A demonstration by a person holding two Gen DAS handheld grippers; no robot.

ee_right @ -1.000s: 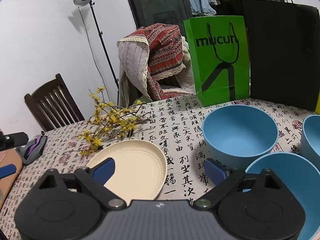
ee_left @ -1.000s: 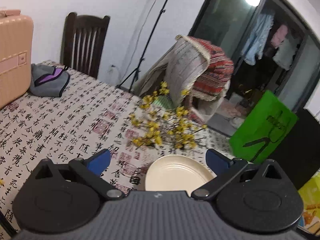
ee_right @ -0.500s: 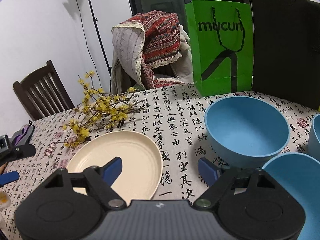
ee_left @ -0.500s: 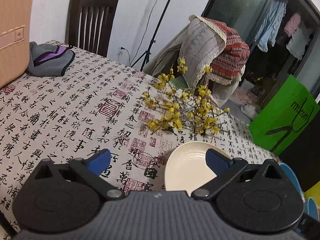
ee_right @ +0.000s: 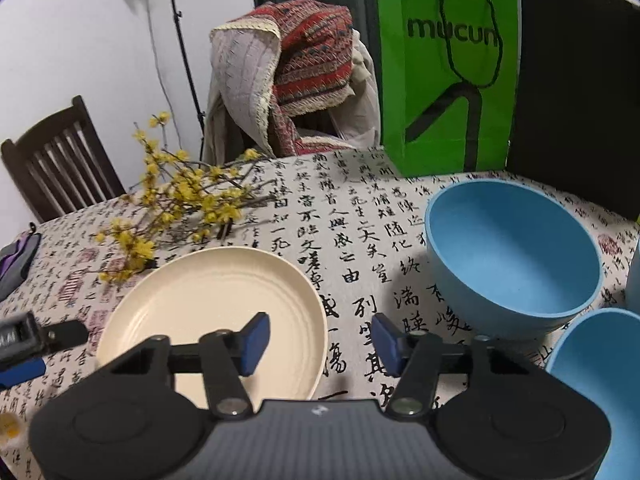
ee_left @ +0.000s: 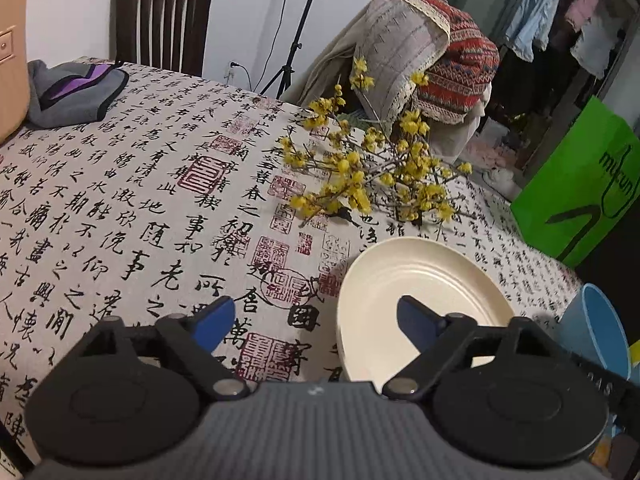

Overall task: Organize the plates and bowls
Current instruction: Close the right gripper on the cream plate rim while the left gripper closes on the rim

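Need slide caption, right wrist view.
Right tool closing astride cream plate rim; blue bowls alongside.

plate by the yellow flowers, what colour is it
Cream plate, plain; clearest in the right wrist view.

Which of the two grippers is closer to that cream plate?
Roughly level. The right gripper straddles the cream plate's right rim, jaws closing but not yet touching. The left gripper straddles its left rim, jaws also closing.

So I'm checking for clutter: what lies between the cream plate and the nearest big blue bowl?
Only bare tablecloth separates the cream plate from the blue bowl, as the right wrist view shows.
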